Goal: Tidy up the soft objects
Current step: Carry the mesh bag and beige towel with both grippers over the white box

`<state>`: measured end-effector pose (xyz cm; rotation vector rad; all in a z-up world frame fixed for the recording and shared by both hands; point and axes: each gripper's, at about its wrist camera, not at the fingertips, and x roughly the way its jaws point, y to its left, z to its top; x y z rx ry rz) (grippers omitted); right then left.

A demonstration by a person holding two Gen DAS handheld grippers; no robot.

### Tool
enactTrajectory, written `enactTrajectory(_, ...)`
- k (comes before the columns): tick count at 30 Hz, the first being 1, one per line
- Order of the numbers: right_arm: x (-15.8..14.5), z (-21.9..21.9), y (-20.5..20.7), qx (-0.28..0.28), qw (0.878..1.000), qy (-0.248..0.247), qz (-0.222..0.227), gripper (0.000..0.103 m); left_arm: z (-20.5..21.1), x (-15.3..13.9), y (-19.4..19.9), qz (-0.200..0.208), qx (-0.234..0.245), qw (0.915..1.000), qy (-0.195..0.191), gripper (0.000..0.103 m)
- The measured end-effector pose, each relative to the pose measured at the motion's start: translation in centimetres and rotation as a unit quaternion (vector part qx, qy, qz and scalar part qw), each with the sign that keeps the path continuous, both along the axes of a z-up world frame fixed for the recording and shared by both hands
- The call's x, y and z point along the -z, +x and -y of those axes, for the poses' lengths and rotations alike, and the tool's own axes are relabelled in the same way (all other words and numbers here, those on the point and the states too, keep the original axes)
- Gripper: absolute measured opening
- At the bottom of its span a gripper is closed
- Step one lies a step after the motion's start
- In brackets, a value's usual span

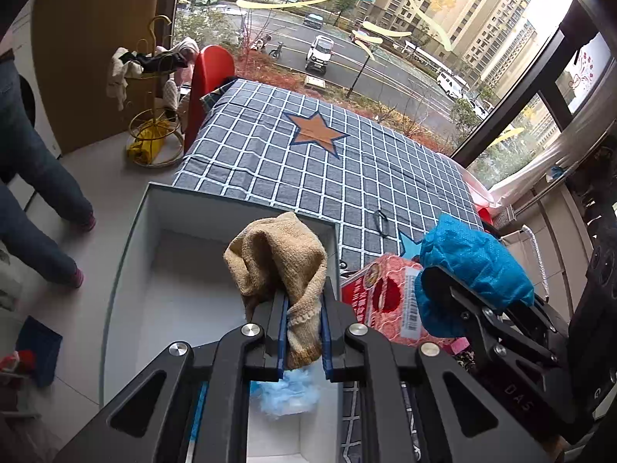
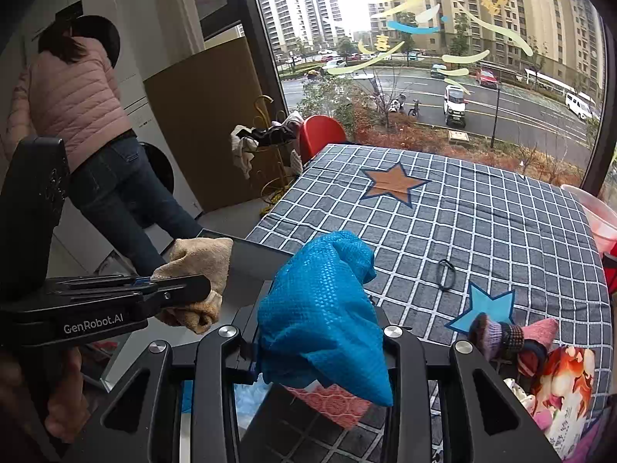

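The left tool (image 1: 304, 332) covers the lower end of the tan sock (image 1: 279, 262) and most of the pale blue fluff (image 1: 289, 393) in the white box (image 1: 127, 250). The blue bundle (image 2: 324, 320) hides the right tool's fingertips and part of the red packet (image 2: 335, 403) beneath. The small dark loop (image 2: 446, 274) on the counter (image 2: 482, 212) is perhaps a hair tie; too small to tell. The printed pack (image 2: 567, 389) is cut by the picture's edge.

the left tool (image 1: 302, 332) holds a knit cloth (image 1: 277, 262) above the open box (image 1: 154, 208), which stands at the near left edge of the tabletop (image 1: 308, 162). to its right the right tool (image 2: 320, 351) holds a mesh cloth (image 2: 320, 308) over a packet (image 1: 385, 293). a hair tie (image 2: 446, 274) lies further back on the tabletop.
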<state>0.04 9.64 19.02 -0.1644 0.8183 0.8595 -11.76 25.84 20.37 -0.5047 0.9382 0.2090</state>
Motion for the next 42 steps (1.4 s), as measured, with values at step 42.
enactTrajectory(42,8.3,-2.6,-11.5,-0.082,0.996,-0.038,-0.017,0.037,1.6,9.5,-10.1,-0.046,-0.021,0.9986,0.017,0.014)
